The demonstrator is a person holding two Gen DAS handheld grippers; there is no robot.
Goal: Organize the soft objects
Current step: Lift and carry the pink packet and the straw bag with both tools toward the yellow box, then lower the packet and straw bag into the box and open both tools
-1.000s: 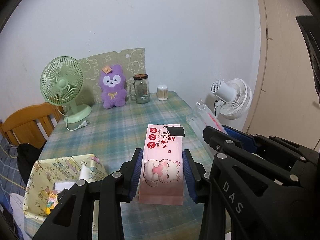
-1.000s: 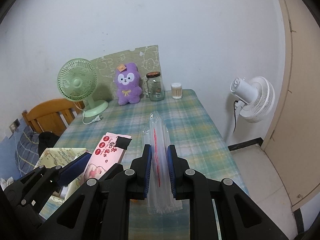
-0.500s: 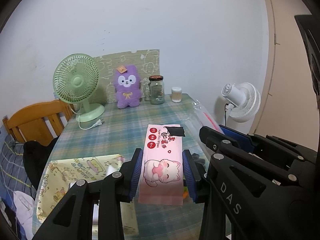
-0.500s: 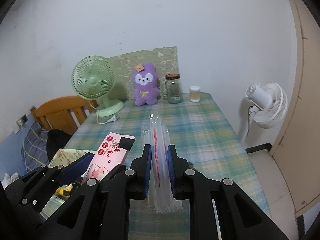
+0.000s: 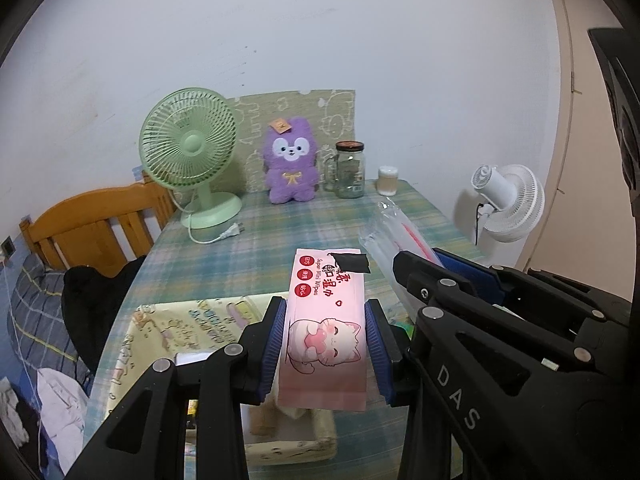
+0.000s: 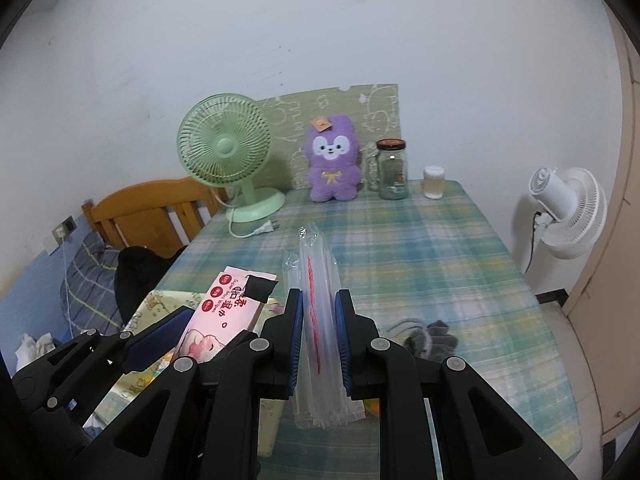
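Note:
My left gripper [image 5: 324, 340] is shut on a pink pack of wet wipes [image 5: 326, 312] with a cat print, held above the near end of the checked table. That pack [image 6: 224, 312] also shows at the left in the right wrist view. My right gripper [image 6: 318, 332] is shut on a clear plastic sleeve with a red stripe [image 6: 316, 300]; the same sleeve [image 5: 394, 240] appears at the right of the left wrist view. A yellow patterned fabric box [image 5: 156, 332] sits under the left gripper. A purple plush toy [image 6: 332, 160] stands at the table's far end.
A green desk fan [image 6: 228, 148], a glass jar [image 6: 392, 168] and a small white cup [image 6: 434, 182] stand along the far edge. A grey cloth item [image 6: 432, 338] lies by my right gripper. A wooden chair [image 5: 96, 220] stands left, a white floor fan [image 6: 568, 208] right.
Both grippers have drawn back toward the near end of the table, each still holding its item. The far objects look smaller and the fabric box now lies beneath the left gripper.

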